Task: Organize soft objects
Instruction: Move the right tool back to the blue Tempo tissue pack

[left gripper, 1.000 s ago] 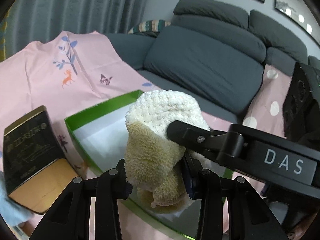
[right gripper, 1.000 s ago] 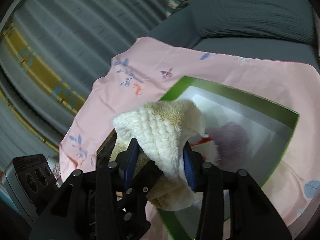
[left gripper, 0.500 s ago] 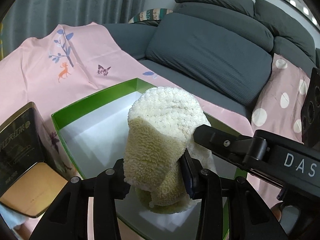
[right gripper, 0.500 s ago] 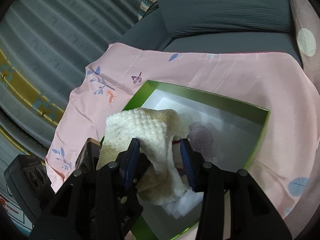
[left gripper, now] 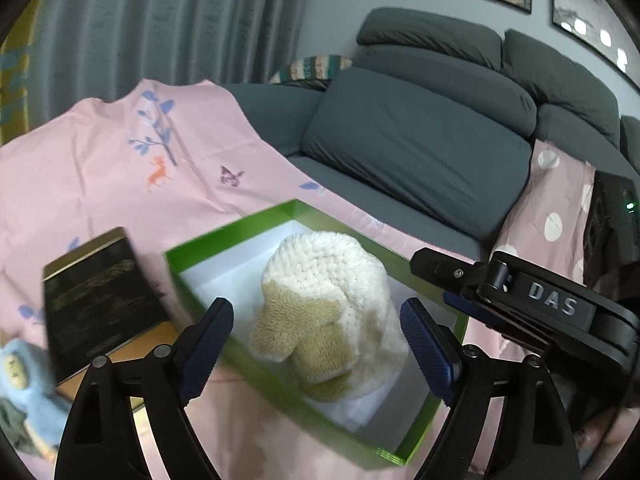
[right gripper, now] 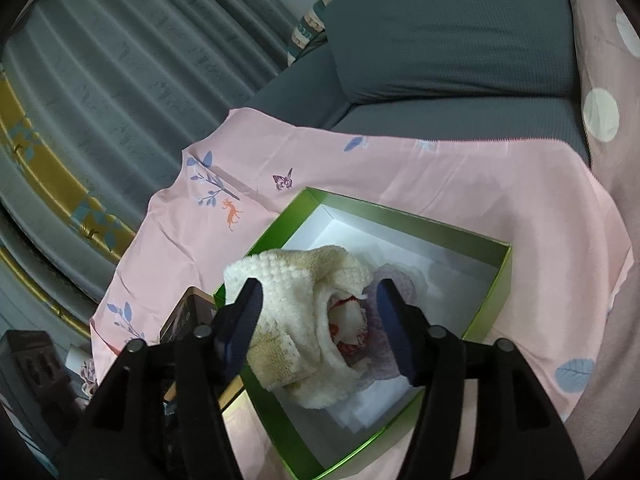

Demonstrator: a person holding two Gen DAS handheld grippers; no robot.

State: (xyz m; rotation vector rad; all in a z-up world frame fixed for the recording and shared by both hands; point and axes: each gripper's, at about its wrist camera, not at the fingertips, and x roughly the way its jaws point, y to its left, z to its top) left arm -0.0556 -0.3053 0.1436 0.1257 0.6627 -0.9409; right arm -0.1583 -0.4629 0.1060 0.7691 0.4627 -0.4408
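Step in hand: release of the cream knit hat (left gripper: 332, 308) into the green box (left gripper: 236, 226). Left gripper (left gripper: 320, 344) jaws opening, spread clear of the hat on both sides. Right gripper (right gripper: 320, 328) jaws also opening; hat sits between them, pads apparently off it. Hat lies inside the box at its near end, on white lining, over a lilac item (right gripper: 390, 280). Far end of box bare. Next, judged: withdraw both grippers, then fetch the blue plush (left gripper: 18, 376) left of the box.

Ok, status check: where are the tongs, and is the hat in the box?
Left tongs and right tongs opening, pads off the cream hat. Hat resting inside green box. Nothing blocking; dark tin lies beside the box.
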